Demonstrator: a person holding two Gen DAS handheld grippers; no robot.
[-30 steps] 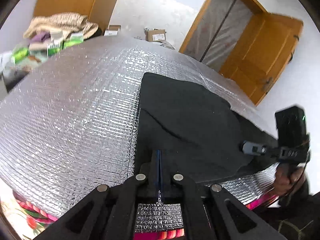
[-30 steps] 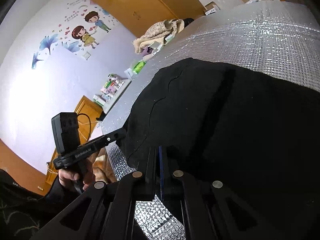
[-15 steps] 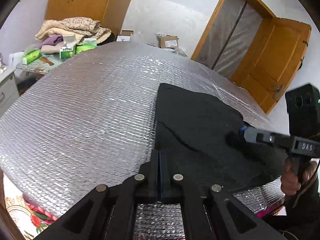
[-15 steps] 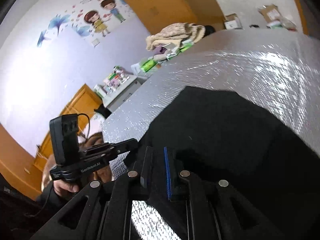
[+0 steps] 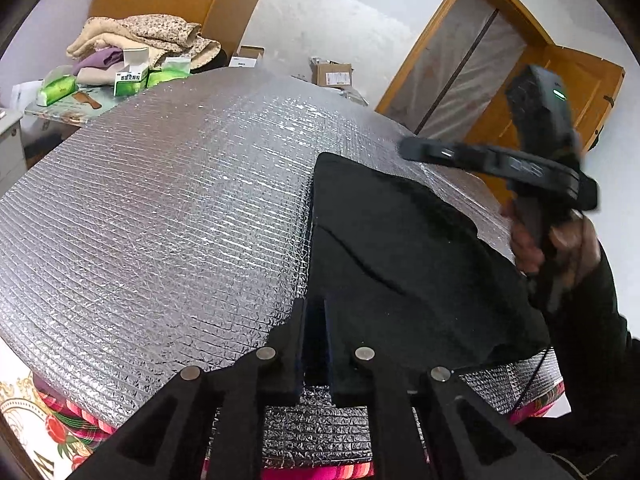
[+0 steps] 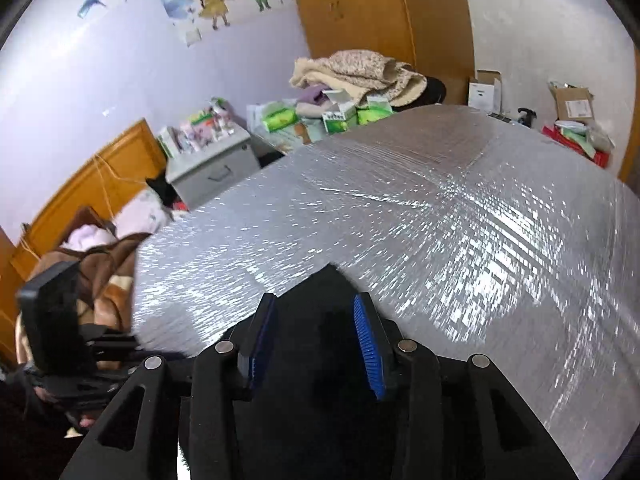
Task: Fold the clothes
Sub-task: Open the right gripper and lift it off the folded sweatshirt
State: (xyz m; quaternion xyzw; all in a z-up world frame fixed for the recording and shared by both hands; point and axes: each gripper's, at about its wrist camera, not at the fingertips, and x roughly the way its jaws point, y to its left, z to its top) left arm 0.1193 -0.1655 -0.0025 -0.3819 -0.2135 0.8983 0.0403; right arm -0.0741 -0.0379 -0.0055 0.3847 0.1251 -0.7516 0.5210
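The black garment [image 5: 400, 248] lies folded on the silver foil-covered table [image 5: 160, 220], filling the lower right of the left wrist view, its long axis running from the near table edge at the bottom up to a far corner pointing toward the upper middle of the frame, straight left edge alongside bare foil. The left gripper [image 5: 316, 332] sits at that near left edge, jaws just starting to part, dark cloth in the narrow gap; whether the pads still bite it, I cannot tell. The right gripper [image 6: 316, 332] hovers over the garment's far corner [image 6: 328, 276], blue pads spread wide and opening, gripping nothing. In the left wrist view's right side, a hand [image 5: 556, 240] carries it above the cloth. A pile of blankets [image 5: 148, 36] sits upper left.
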